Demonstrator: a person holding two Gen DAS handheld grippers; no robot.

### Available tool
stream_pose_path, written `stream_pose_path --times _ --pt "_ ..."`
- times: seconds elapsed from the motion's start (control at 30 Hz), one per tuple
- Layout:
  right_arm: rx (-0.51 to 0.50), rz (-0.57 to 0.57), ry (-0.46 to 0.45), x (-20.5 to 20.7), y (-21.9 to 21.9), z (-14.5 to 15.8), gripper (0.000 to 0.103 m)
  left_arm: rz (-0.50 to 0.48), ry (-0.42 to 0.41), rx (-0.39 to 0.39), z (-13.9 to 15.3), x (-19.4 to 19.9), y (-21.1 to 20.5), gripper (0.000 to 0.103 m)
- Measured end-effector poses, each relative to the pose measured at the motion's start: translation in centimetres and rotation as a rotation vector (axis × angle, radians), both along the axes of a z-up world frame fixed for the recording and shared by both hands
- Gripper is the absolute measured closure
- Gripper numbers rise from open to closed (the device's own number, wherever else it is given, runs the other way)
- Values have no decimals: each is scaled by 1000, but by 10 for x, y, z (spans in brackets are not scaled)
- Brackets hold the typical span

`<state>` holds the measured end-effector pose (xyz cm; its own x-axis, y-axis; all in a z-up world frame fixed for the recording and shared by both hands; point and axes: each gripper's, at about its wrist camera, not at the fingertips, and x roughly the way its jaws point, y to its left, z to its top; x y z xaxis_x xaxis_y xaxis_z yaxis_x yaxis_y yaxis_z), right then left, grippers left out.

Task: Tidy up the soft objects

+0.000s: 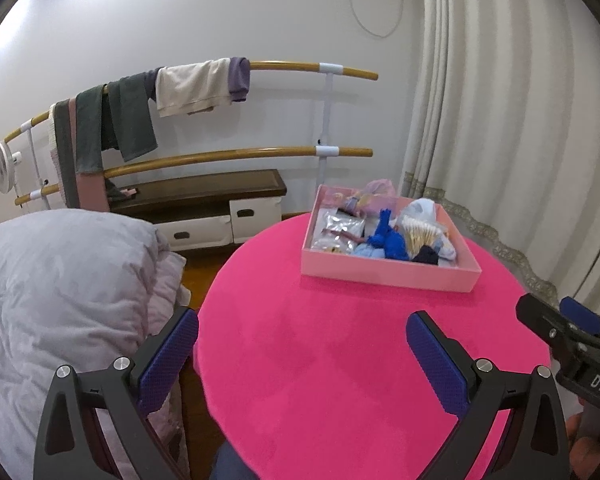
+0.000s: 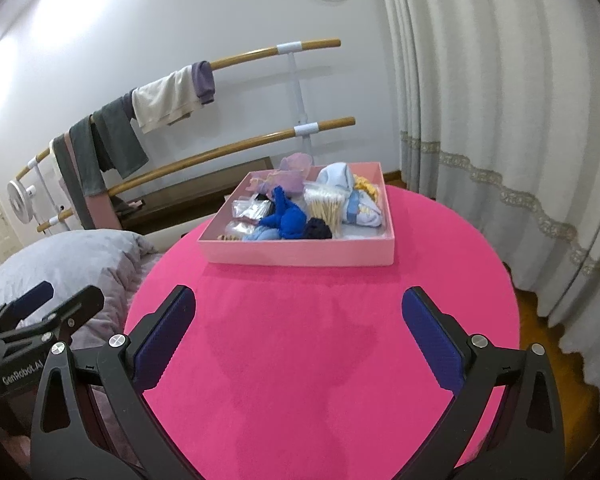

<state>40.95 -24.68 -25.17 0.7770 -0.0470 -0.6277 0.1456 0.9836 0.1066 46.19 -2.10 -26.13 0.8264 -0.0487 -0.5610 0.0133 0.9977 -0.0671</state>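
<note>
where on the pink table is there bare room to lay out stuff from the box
The table is bare between the pink box and both open grippers, left gripper and right gripper. Narrower strips flank the box. The box itself is crowded.

Clothes (image 1: 132, 116) hang on a wooden rail (image 1: 300, 66) by the wall. A white curtain (image 2: 500, 120) hangs at the right.

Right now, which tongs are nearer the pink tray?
Right, slightly. Right tongs face the pink tray almost head-on across bare tabletop; left tongs sit lower-left of it, over the table edge. Both are open.
</note>
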Motion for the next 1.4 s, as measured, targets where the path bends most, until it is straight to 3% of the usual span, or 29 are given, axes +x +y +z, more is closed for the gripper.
stream_pose_path --times 0.27,0.53,0.9,1.13,1.4 --pt "-13 12 15 -8 14 -12 0 7 12 4 -6 -17 5 0" --pt "-25 5 11 -10 14 -11 0 -27 0 47 8 -4 -10 0" --pt "-41 -24 -30 -18 8 10 0 -53 -62 29 20 -22 -11 0" --pt "-78 -19 -116 -41 20 44 0 13 -115 77 33 -45 -8 0" --pt "-100 -10 -157 -53 30 64 0 25 -172 59 46 -77 -12 0"
